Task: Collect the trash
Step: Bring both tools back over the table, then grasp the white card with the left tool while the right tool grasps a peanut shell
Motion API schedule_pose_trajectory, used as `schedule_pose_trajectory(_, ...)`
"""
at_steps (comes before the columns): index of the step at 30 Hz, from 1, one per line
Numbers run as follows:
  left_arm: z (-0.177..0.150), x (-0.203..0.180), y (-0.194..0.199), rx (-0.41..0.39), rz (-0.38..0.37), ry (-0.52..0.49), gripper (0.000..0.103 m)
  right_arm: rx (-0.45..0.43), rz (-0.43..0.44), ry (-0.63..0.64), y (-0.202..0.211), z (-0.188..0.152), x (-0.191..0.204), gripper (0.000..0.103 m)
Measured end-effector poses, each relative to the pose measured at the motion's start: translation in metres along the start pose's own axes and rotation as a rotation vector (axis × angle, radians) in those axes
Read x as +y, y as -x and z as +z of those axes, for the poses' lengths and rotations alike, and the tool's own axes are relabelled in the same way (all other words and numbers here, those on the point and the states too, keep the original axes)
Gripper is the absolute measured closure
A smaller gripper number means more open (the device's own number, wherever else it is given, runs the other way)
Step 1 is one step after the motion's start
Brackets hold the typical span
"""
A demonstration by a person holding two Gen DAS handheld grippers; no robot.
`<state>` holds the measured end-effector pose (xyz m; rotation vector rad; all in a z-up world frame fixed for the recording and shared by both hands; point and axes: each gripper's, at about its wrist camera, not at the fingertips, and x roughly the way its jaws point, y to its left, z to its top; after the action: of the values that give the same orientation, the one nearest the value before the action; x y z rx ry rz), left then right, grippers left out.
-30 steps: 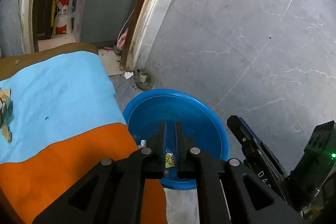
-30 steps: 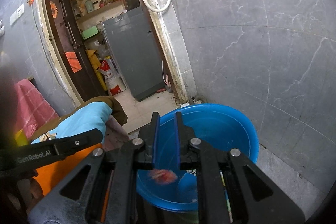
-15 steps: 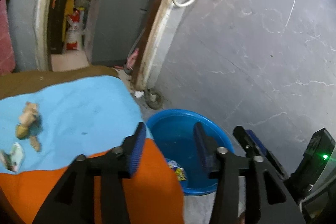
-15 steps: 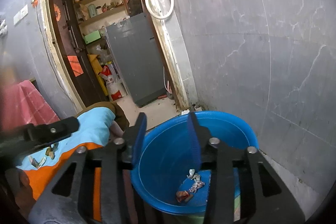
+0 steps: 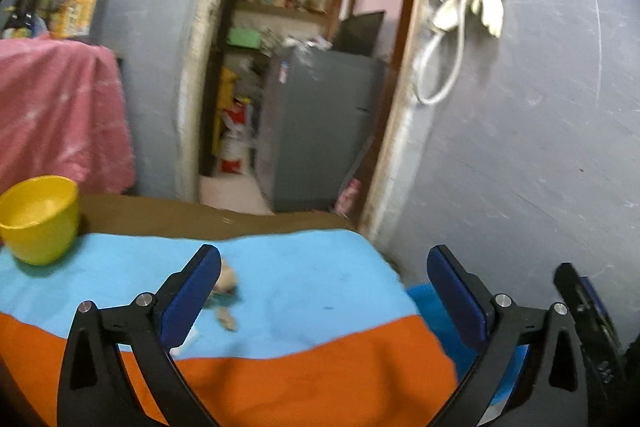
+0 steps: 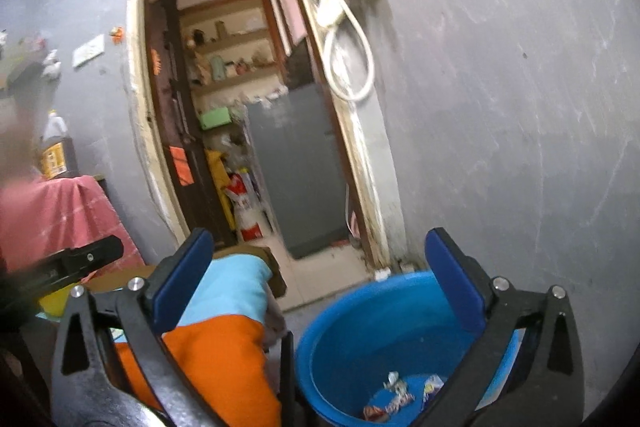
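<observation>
My left gripper [image 5: 324, 287] is wide open and empty above the blue and orange cloth [image 5: 304, 291] on the table. Small scraps of trash [image 5: 226, 301] lie on the blue part, just right of my left fingertip. My right gripper [image 6: 318, 285] is wide open and empty above the blue basin [image 6: 360, 311] on the floor. Several wrappers [image 6: 400, 395] lie in the basin's bottom. A sliver of the basin [image 5: 424, 297] shows in the left wrist view past the table's right edge.
A yellow bowl [image 5: 38, 219] stands on the cloth at the left. A pink cloth [image 5: 60, 115] covers furniture behind it. A doorway [image 6: 256, 147] with a grey cabinet [image 6: 296, 167] lies ahead. The grey wall [image 6: 520, 107] is on the right.
Both grippers have opened wide and dropped their trash into the basin. The left gripper has risen and swung left over the table. The right gripper has tilted up.
</observation>
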<state>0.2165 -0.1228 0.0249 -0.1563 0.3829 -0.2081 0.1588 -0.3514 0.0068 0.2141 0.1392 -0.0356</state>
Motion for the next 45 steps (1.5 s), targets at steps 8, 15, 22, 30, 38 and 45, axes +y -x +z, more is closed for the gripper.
schedule_pose_trajectory(8,0.005,0.035,0.038,-0.135,0.088,-0.025,0.002,-0.09,0.081,0.094,0.011,0.001,0.035,0.0)
schedule_pose_trajectory(15,0.002,0.061,0.06,-0.185,0.149,-0.055,0.002,-0.146,0.141,0.147,0.02,-0.003,0.067,0.0)
schedule_pose_trajectory(22,-0.007,0.082,0.069,-0.18,0.19,-0.072,0.002,-0.145,0.209,0.223,0.02,-0.011,0.098,0.0)
schedule_pose_trajectory(30,-0.017,0.108,0.06,-0.048,0.168,-0.08,0.002,-0.028,0.27,0.211,0.0,-0.022,0.111,0.0)
schedule_pose_trajectory(38,-0.031,0.113,0.031,0.155,0.148,-0.074,0.002,0.068,0.265,0.225,-0.018,-0.034,0.117,0.0)
schedule_pose_trajectory(45,-0.038,0.122,0.003,0.302,0.092,-0.011,0.01,0.155,0.249,0.262,-0.035,-0.045,0.124,0.0)
